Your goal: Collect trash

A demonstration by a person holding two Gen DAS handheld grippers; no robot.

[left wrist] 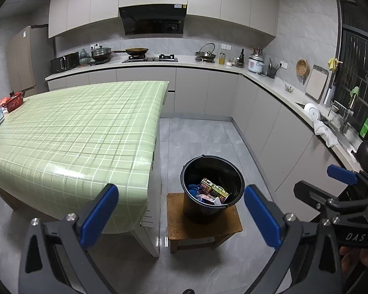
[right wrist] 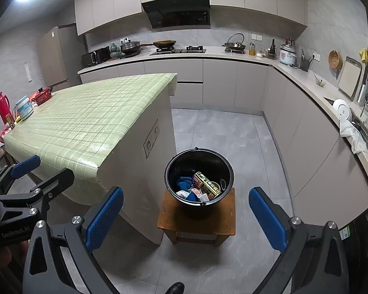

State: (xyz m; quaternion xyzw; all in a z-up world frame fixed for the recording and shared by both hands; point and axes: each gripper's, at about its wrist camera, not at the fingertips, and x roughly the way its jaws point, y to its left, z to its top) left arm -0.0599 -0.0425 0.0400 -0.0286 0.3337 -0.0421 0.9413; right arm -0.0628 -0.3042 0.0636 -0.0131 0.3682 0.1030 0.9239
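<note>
From my left wrist: my left gripper [left wrist: 181, 210] is spread wide, holding nothing. A black bucket [left wrist: 233, 171] of trash [left wrist: 212, 191] sits on a wooden stool [left wrist: 179, 223] beside the green-checked table [left wrist: 73, 132].

From my right wrist: my right gripper [right wrist: 186, 216] also gapes wide and empty above the bucket [right wrist: 174, 169].

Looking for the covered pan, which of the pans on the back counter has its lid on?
The lidded pan left of the stove; the wok on the burner is open.
</note>
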